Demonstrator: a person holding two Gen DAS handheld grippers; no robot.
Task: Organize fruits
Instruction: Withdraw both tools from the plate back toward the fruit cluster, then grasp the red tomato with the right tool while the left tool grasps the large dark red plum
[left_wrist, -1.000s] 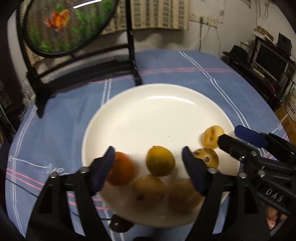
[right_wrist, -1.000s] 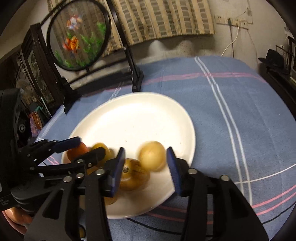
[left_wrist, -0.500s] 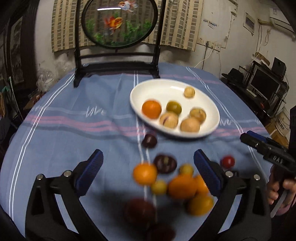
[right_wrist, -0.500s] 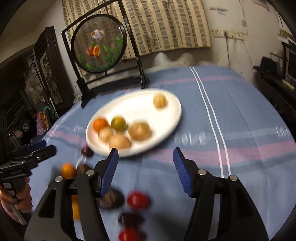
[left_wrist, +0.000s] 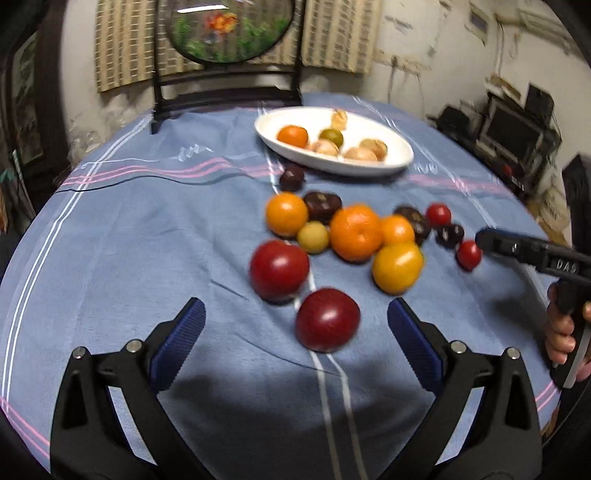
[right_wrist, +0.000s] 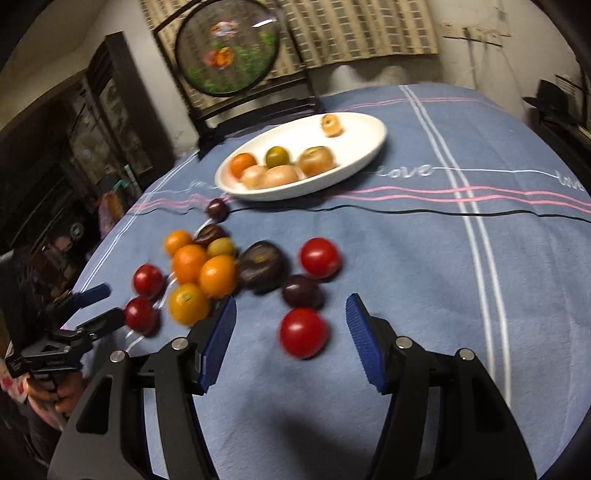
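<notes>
Fruit lies in a loose heap on the table's soft blue cloth (left_wrist: 129, 240), smooth round skins in orange, red and dark purple. My left gripper (left_wrist: 295, 332) has its jaws spread wide, ribbed blue pads (left_wrist: 177, 347) bare, and a glossy dark red plum (left_wrist: 328, 319) sits between them, untouched. My right gripper (right_wrist: 291, 328) is likewise spread and holds nothing; a shiny red tomato (right_wrist: 303, 332) rests just ahead between its pads. Farther back, a glazed white oval plate (left_wrist: 369, 168) holds six fruits: one orange, one greenish, four pale tan.
</notes>
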